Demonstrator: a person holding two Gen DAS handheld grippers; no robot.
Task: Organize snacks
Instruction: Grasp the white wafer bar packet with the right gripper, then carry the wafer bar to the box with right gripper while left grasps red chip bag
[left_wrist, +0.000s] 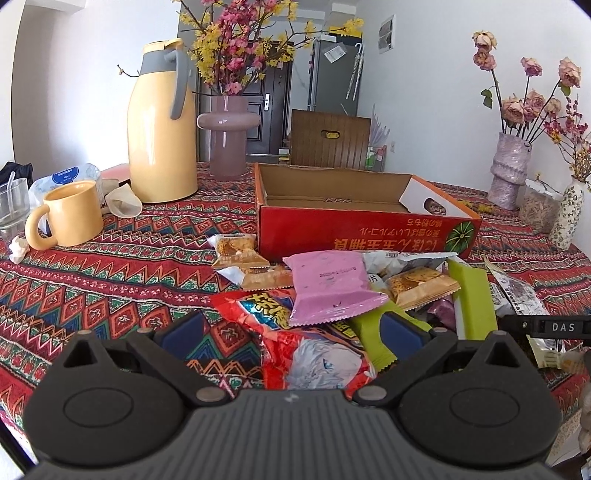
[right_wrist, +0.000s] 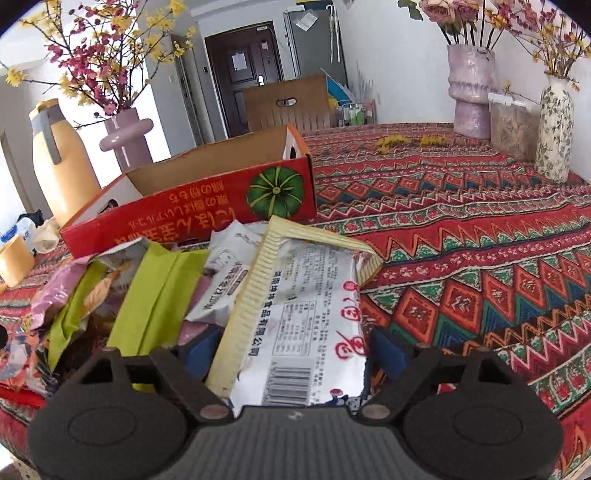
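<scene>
Right now the left gripper (left_wrist: 291, 332) hangs with fingers spread apart over a red crinkled snack bag (left_wrist: 295, 347) in the heap on the patterned cloth-covered surface (left_wrist: 110, 280). Just behind stands an open red cardboard box (left_wrist: 354, 229). The right gripper (right_wrist: 295, 350) has fingers spread around a white-and-cream wrapped packet (right_wrist: 306, 306), apparently not pinching it.

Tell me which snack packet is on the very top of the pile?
The pink packet. It lies flat over the red bag and the green packet, with nothing covering it; the other snacks are partly buried.
</scene>
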